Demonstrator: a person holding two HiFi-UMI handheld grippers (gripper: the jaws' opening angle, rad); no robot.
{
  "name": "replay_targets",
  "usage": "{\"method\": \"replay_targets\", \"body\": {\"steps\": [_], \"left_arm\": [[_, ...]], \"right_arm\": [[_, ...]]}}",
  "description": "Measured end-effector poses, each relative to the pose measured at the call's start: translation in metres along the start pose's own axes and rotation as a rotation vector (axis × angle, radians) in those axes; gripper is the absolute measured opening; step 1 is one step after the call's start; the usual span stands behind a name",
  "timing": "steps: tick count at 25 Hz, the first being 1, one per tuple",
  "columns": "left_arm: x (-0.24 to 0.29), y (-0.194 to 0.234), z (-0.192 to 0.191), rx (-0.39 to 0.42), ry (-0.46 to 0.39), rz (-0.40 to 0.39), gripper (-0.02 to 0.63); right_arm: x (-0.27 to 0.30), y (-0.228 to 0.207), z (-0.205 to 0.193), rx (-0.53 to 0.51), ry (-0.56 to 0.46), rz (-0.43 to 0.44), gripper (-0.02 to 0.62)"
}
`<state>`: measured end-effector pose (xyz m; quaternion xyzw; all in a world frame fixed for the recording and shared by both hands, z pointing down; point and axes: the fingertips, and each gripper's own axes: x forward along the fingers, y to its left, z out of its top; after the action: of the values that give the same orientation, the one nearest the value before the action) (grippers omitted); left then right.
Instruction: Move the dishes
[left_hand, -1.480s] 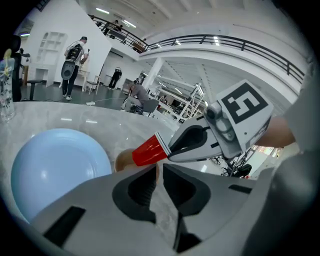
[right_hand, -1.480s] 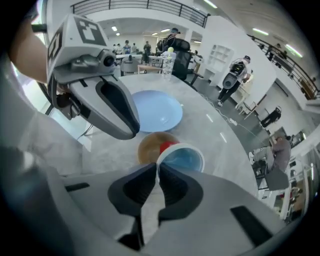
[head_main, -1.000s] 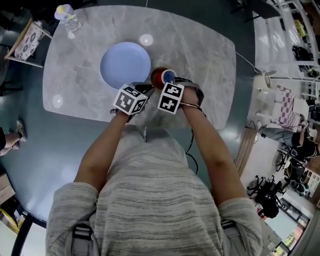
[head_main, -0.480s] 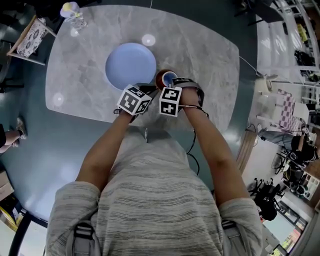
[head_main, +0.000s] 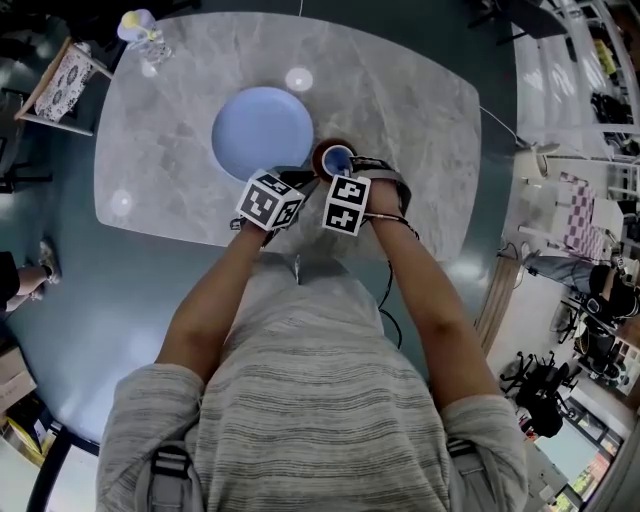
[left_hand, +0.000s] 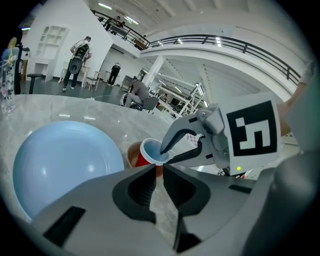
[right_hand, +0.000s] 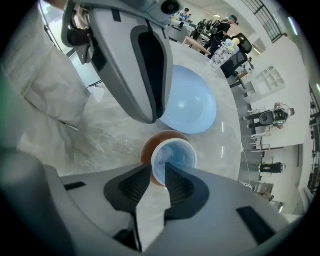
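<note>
Cup (right_hand: 173, 157), red outside, pale blue inside, sits on brown saucer (right_hand: 149, 147).

On the counter (head_main: 420, 120): plate (head_main: 263, 132) at the middle, cup (head_main: 338, 158) on a saucer (head_main: 322, 150) just right of it, bottle (head_main: 140, 30) at the far left corner; left claw (left_hand: 159, 172) beside the plate's near rim, right claw (right_hand: 159, 175) astride the cup's near rim

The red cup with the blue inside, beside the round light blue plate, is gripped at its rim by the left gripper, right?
No, the right gripper grips the rim of the red cup with the blue inside, as the right gripper view shows. It does sit beside the round light blue plate.
</note>
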<state>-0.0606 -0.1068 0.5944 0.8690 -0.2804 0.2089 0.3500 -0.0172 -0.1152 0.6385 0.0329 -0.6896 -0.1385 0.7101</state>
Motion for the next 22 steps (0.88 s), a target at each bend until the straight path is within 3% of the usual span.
{"method": "replay_targets", "body": {"steps": [8,17,22], "left_arm": [[0.001,-0.003,0.001,0.014,0.007,-0.003,0.058],[-0.002,-0.005,0.000,0.013,0.007,-0.001,0.058],[-0.005,-0.008,-0.005,0.019,0.020,0.005,0.058]], "right_arm": [[-0.018,-0.001,0.006,0.311,-0.189,0.022,0.115],[-0.048,-0.002,0.001,0.882,-0.519,0.080,0.115],[-0.042,0.010,-0.013,1.166,-0.594,0.121,0.106]]}}
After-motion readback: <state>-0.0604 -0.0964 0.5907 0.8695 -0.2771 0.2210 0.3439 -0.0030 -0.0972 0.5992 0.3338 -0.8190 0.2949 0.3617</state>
